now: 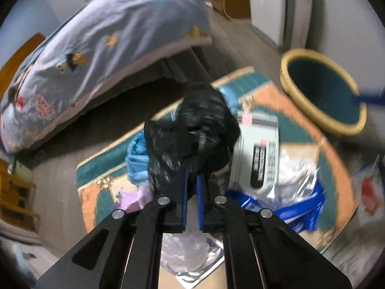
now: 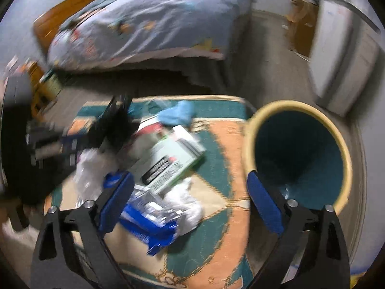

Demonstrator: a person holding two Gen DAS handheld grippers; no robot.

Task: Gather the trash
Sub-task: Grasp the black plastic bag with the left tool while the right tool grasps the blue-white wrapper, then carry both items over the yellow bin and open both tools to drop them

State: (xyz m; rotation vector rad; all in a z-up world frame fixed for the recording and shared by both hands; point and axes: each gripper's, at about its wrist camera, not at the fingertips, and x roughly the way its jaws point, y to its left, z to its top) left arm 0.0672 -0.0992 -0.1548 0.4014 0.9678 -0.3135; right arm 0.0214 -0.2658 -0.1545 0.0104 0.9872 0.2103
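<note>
crinkled black plastic bag point(image 1: 192, 134) pinched in left tool point(image 1: 191, 180), right tool point(image 2: 192, 187) wide, empty

Bed point(image 2: 154, 24) with printed blue quilt, patterned rug point(image 2: 216, 216), perhaps white cabinet point(image 2: 341, 55) by wall

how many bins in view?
1. The round yellow-rimmed teal bin stands on the floor at the patterned rug's right edge, upright and open-topped. Others may sit outside these views.

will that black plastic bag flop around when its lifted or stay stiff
Probably floppy: the black bag is crumpled, thin film. Likely light, since the left gripper pinches only a fold of it. It may snag neighbouring litter.
</note>
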